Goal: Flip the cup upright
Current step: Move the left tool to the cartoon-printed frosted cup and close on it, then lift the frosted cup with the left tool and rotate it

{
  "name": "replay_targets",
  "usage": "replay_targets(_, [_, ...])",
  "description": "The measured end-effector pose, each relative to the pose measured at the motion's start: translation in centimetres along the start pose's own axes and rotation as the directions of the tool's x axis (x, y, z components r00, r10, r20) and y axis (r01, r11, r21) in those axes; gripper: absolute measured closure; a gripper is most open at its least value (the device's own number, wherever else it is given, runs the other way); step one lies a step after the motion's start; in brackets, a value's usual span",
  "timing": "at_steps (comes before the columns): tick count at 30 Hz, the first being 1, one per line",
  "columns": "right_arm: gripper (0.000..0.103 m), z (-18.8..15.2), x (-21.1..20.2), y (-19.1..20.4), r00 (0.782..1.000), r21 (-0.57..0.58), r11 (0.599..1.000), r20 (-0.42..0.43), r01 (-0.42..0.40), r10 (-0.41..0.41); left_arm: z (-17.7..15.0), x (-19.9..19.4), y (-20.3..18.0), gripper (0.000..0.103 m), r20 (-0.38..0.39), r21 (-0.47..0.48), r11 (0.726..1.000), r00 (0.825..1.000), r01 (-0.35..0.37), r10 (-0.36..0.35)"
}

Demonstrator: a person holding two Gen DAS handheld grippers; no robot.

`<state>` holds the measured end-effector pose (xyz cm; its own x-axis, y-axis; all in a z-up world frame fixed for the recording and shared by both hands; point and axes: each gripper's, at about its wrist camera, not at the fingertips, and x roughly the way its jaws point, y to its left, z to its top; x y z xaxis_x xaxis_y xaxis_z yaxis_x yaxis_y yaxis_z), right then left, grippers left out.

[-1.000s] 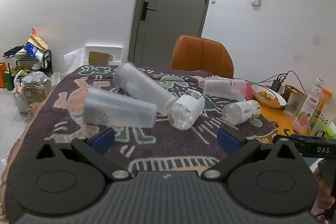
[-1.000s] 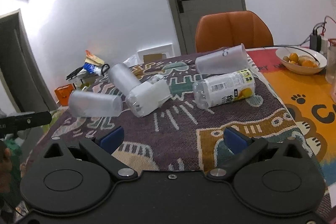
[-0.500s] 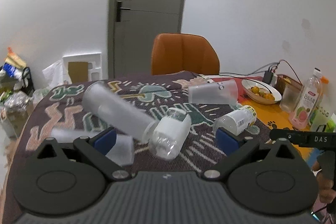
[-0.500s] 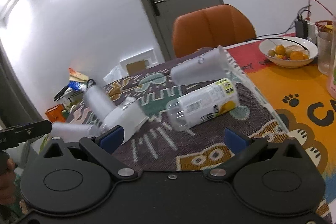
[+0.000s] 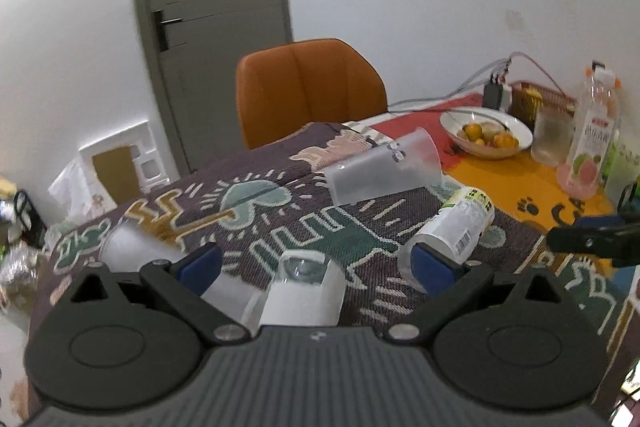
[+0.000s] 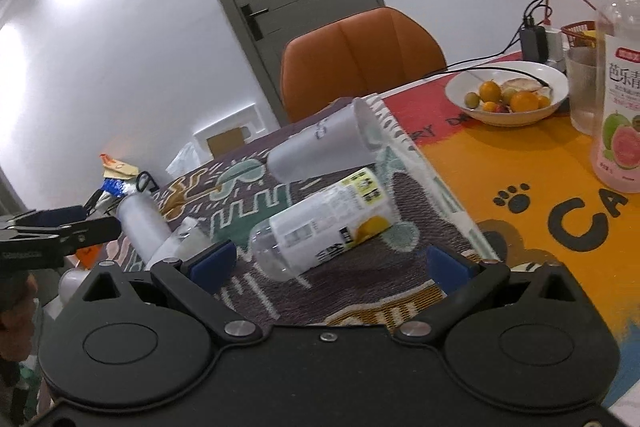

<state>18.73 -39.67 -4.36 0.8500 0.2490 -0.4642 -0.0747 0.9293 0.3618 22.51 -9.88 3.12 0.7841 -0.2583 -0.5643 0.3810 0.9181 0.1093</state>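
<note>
Looking through the left wrist, I see my left gripper point(image 5: 316, 263) spread, approaching the toppled cup point(image 5: 382, 171) near the table's point(image 5: 536, 183) far edge, while the right wrist shows my right gripper point(image 6: 330, 263) spread too, so next I must straddle that cup point(image 6: 322, 151).

The table point(image 6: 532, 227) is covered by a dark patterned cloth point(image 6: 360, 267) on the left and an orange mat point(image 6: 560, 163) on the right. Frosted cups point(image 6: 320, 151) and a labelled bottle point(image 6: 320, 223) are laid on their sides on the cloth. A fruit bowl point(image 6: 508, 95), a glass point(image 6: 582, 87) and a pink drink bottle point(image 6: 620, 79) are stood on the mat.
</note>
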Motion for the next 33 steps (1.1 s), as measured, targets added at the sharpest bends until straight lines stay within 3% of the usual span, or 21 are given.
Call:
replay_targets(7, [0.000, 0.3, 0.4, -1.8, 1.000, 0.055, 0.998, 0.020, 0.015, -0.016, 3.0, 3.7, -1.9, 0.006, -0.025, 0.199, 0.980, 1.000, -0.009, 0.014])
replay_targets(11, [0.000, 0.4, 0.6, -2.8, 0.998, 0.105, 0.994, 0.037, 0.042, -0.046, 4.6, 5.5, -3.0, 0.006, -0.016, 0.305, 0.952, 1.000, -0.005, 0.010])
replay_targets(13, [0.000, 0.4, 1.0, -3.2, 0.996, 0.128, 0.989, 0.049, 0.073, -0.080, 5.2, 6.9, -3.7, 0.006, -0.036, 0.360, 0.932, 0.999, 0.036, -0.025])
replay_targets(23, [0.000, 0.9, 3.5, -5.0, 0.985, 0.196, 0.969, 0.051, 0.151, -0.164, 7.5, 12.3, -6.1, 0.010, -0.095, 0.517, 0.852, 0.995, 0.083, -0.039])
replay_targets(30, [0.001, 1.6, 6.1, -6.2, 0.982, 0.225, 0.958, 0.023, 0.176, -0.185, 7.8, 16.9, -7.2, 0.012, -0.146, 0.613, 0.777, 0.987, 0.140, -0.063])
replay_targets(33, [0.002, 1.8, 7.2, -6.7, 0.982, 0.233, 0.956, 0.011, 0.180, -0.187, 8.1, 18.8, -7.3, 0.013, -0.162, 0.619, 0.767, 0.983, 0.167, -0.083])
